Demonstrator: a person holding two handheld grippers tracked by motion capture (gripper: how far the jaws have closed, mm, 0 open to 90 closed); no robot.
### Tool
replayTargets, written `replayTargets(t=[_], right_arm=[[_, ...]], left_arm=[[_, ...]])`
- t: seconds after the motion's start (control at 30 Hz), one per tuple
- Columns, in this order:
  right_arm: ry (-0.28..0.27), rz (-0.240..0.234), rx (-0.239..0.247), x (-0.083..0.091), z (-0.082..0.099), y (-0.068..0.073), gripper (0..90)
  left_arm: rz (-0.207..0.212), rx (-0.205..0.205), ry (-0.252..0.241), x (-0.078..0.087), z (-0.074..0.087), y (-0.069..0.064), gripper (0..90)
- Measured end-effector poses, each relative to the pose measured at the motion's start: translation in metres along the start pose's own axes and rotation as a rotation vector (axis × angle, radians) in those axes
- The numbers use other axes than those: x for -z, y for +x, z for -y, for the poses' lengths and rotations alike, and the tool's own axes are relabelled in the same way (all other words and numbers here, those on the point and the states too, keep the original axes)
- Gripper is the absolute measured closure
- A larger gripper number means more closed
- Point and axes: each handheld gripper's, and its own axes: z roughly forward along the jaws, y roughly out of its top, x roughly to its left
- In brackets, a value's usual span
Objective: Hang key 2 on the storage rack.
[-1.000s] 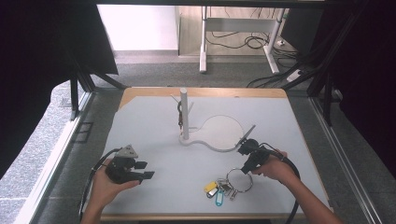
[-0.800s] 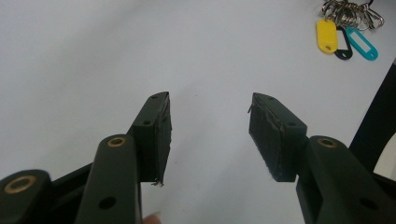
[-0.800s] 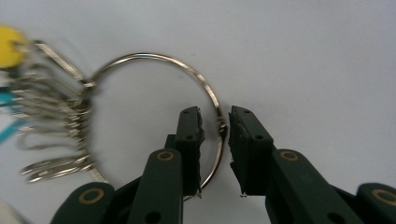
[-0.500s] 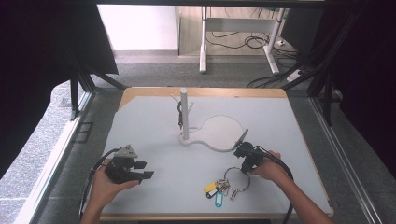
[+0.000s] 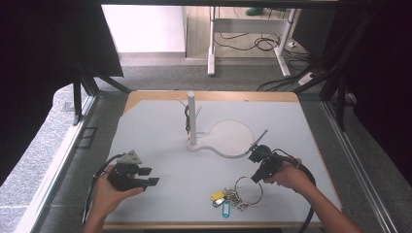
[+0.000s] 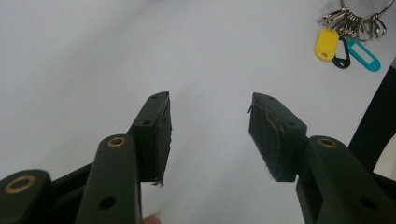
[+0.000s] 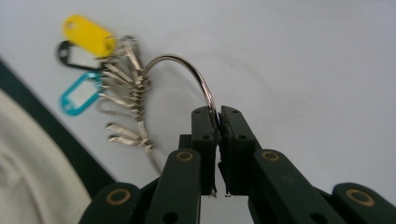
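Metal key ring (image 7: 187, 70) pinched in right gripper (image 7: 218, 116) near table's front edge; left gripper (image 6: 210, 126) spread.

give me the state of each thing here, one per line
left gripper: open, holding nothing, near the table's left front
right gripper: shut on the key ring
key ring: pinched at its rim, keys and tags bunched at one side, lying on the table
tags: yellow, black and blue, flat on the table
stand: upright on its white base, something dark hanging on a peg
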Motion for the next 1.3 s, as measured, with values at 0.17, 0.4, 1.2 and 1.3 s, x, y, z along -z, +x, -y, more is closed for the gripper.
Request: replayTargets(t=[0.17, 0.4, 1.2, 1.3], right_arm=[[0.004, -0.013, 0.025, 0.011, 0.005, 0.013, 84.6], [0.024, -0.057, 0.055, 0.011, 0.007, 0.026, 83.8], [0.055, -0.166, 0.120, -0.002, 0.002, 0.043, 84.0], [0.074, -0.166, 0.127, -0.001, 0.000, 0.045, 84.1]], left_arm=[[-0.002, 0.000, -0.004, 0.001, 0.000, -0.001, 49.3], [-0.001, -0.002, -0.003, 0.001, 0.000, -0.001, 49.4], [0.001, 0.006, -0.010, 0.002, 0.001, 0.000, 49.2], [0.003, 0.007, -0.010, 0.002, 0.002, 0.001, 49.2]])
